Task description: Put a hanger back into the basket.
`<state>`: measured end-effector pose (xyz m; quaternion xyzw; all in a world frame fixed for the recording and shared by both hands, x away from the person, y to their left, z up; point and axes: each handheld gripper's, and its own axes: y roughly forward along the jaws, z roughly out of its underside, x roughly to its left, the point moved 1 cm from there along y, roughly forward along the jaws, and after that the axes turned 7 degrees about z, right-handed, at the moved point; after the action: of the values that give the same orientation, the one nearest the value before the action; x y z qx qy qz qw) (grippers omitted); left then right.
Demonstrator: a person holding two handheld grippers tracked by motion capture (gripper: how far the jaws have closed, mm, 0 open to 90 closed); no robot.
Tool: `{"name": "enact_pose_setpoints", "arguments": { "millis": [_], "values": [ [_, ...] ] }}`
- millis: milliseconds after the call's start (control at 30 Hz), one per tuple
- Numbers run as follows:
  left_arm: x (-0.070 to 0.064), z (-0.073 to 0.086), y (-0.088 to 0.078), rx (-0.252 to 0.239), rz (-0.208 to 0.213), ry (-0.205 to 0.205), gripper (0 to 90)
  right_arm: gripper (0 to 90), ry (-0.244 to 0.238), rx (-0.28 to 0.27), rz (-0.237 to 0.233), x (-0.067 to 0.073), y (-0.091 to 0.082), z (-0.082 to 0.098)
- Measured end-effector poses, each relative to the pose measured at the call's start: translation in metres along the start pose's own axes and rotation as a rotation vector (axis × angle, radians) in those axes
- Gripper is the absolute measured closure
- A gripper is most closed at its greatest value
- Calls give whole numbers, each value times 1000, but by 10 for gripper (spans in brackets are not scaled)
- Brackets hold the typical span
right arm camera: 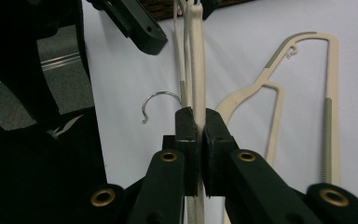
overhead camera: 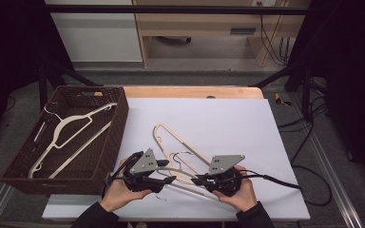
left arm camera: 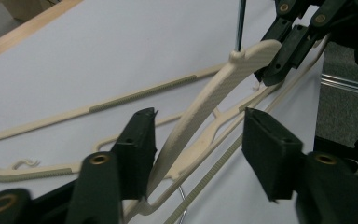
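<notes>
A cream plastic hanger (overhead camera: 179,172) is lifted off the white sheet between my two grippers. My right gripper (overhead camera: 198,180) is shut on one arm of it, and the right gripper view shows the pads (right arm camera: 197,119) pressed flat on the cream bar (right arm camera: 195,56). My left gripper (overhead camera: 168,172) faces it from the left. In the left gripper view its jaws (left arm camera: 200,121) straddle the hanger's other arm (left arm camera: 205,100); one pad sits against the bar, the other stands well clear. The right gripper's jaws (left arm camera: 279,65) clamp the bar near its metal hook rod (left arm camera: 240,23).
More cream hangers lie flat on the sheet (overhead camera: 247,123), one reaching toward the middle (overhead camera: 171,135), and a metal hook (right arm camera: 156,100) rests beside my right jaws. A dark wicker basket (overhead camera: 119,123) at the left holds hangers (overhead camera: 71,126).
</notes>
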<state>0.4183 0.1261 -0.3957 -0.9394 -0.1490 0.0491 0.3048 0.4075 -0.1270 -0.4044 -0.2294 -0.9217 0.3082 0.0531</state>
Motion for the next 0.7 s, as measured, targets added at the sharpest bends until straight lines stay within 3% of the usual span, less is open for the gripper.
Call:
{"name": "enact_pose_setpoints", "arguments": {
  "millis": [133, 433, 567, 700],
  "values": [
    [4, 2, 1, 18, -9, -12, 621, 871, -6, 12, -12, 0, 2, 1],
    [1, 1, 0, 39, -12, 27, 669, 869, -6, 17, -24, 0, 2, 1],
    [-3, -2, -2, 60, -36, 55, 698, 855, -8, 7, 0, -1, 1, 0],
    [-5, -3, -3, 69, -20, 55, 763, 826, 2, -9, 35, -3, -2, -1]
  ]
}}
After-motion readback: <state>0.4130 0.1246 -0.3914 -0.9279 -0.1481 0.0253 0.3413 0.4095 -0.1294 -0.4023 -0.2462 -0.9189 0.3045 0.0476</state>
